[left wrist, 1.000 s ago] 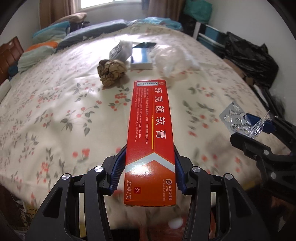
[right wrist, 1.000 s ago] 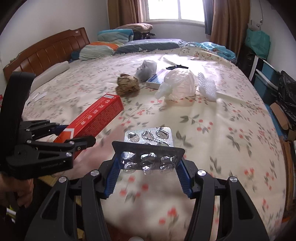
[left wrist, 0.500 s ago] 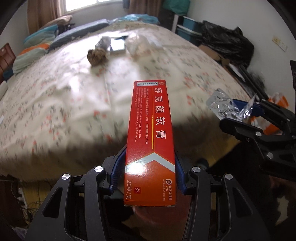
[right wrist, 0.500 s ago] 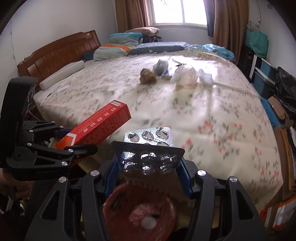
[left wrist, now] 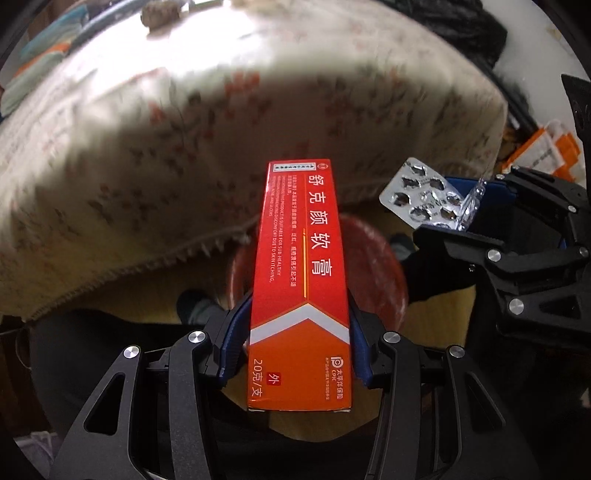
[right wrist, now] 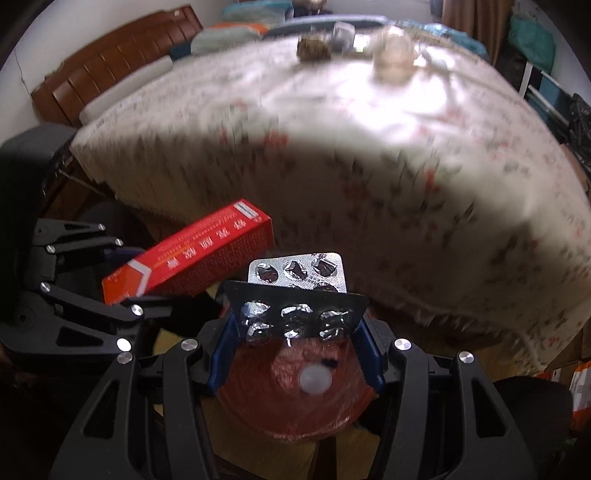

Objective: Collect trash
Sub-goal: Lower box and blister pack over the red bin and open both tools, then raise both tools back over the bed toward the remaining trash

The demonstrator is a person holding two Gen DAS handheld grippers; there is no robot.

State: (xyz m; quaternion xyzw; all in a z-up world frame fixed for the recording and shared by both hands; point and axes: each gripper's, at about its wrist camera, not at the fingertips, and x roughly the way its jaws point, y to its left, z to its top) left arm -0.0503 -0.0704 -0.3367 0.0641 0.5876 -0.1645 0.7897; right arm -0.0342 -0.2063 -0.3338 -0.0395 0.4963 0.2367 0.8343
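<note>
Above red bin [left wrist: 369, 280], box [left wrist: 301, 280] lengthwise forward

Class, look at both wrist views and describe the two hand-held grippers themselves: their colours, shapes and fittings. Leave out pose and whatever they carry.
Both the left gripper and right gripper are matte black angular frames with triangular cut-outs, silver round bolt heads at the joints, and blue ribbed pads lining the fingers. No cables or sleeves show.

A bed with a flowered bedspread [right wrist: 424, 166] fills the background. A wooden headboard [right wrist: 110, 70] stands at its far left, pillows [right wrist: 236, 33] beside it, curtains [right wrist: 465, 14] behind.
</note>
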